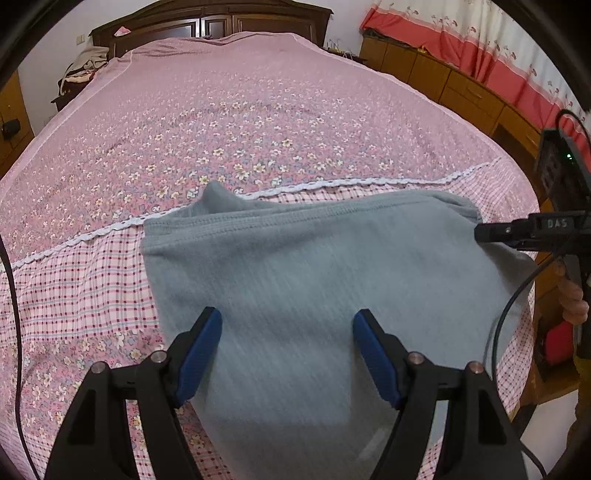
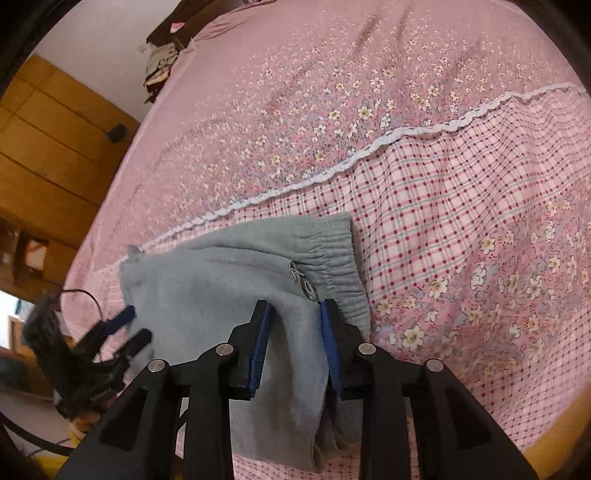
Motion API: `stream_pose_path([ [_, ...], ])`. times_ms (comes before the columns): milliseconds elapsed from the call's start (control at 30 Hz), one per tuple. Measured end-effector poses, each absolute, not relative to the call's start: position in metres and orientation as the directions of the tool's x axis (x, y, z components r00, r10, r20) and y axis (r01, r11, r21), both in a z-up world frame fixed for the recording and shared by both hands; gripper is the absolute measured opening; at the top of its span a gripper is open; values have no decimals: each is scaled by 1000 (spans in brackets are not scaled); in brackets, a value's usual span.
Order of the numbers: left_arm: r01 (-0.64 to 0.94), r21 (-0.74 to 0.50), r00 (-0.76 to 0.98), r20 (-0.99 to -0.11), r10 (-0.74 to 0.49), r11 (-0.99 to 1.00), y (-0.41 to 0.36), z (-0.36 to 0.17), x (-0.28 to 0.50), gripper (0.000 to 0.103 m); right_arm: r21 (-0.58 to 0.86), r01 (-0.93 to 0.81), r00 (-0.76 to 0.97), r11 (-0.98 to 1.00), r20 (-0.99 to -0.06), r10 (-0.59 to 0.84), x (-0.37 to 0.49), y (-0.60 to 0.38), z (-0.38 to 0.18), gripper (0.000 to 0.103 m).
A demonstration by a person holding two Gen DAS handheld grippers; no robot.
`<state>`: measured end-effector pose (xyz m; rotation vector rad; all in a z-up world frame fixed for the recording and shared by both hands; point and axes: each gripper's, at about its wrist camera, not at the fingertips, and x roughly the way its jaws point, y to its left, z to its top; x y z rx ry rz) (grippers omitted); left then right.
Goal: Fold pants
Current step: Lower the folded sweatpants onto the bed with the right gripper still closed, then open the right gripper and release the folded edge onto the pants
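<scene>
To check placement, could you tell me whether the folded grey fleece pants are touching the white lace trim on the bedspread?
Touching. The left wrist view shows the grey fleece pants lying over the white lace trim, hiding part of it.

Before you lies a wide bed under a pink cotton bedspread point(image 1: 229, 122) printed with small flowers, its near part a pink-and-red checked band point(image 1: 74, 280) set off by a wavy white lace trim point(image 1: 332, 184) running from the left edge to the right edge. At the far edge of the bed you see a dark carved wooden headboard point(image 1: 207, 22). By the far left corner sits a heap of pale cloth point(image 1: 83, 68). Along the right edge you have a row of low orange-brown wooden cabinets point(image 1: 458, 85) beneath a red-and-cream flowered curtain point(image 1: 480, 40). Past the left edge stands a tall yellow-brown wooden wardrobe point(image 2: 51, 158).
</scene>
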<state>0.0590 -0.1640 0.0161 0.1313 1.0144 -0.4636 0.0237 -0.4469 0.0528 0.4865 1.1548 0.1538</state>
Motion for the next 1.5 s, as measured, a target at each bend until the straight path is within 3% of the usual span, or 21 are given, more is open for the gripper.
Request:
stream_pose_path([
  [233,436,-109,445,-837,-319,894,-165,18,56,79,405,73,403,911,-848,345,5,-439,64,30],
  [333,437,-115,442,-836,-324,892,-164,18,56,79,324,66,435,944,-861,265,6,-425,66,15],
  [467,452,-141,430,-831,-354,881,-159,23,51,79,241,-10,532,970,-821,209,-5,-400,84,12],
  [567,457,-180,413,-825,-386,871,-157,25,48,79,216,-141,563,966,-785,258,-18,-373,96,12],
  [700,475,-224,394,-811,-433,851,-160,30,46,79,215,-247,506,945,-803,314,-26,-349,84,12],
  [967,469,-219,392,-817,-424,856,-159,26,44,79,305,-189,428,933,-830,358,-26,-346,59,23],
  [1167,467,-198,398,-823,-405,862,-158,23,41,79,181,-209,441,961,-860,258,-44,-342,80,25],
  [1200,469,-191,401,-824,-401,862,-159,22,40,79,167,-201,456,965,-856,243,-46,-344,85,28],
  [1267,471,-183,403,-825,-395,863,-161,21,40,79,140,-160,495,977,-845,202,-46,-352,93,44],
  [1367,468,-184,403,-826,-394,864,-163,20,41,79,117,-82,544,990,-826,143,-39,-371,97,55],
  [1433,468,-184,402,-827,-394,864,-164,20,42,79,158,-47,540,986,-827,158,-32,-383,94,55],
  [1500,465,-183,403,-827,-392,866,-164,19,42,79,310,-17,508,950,-816,275,-19,-403,83,55],
])
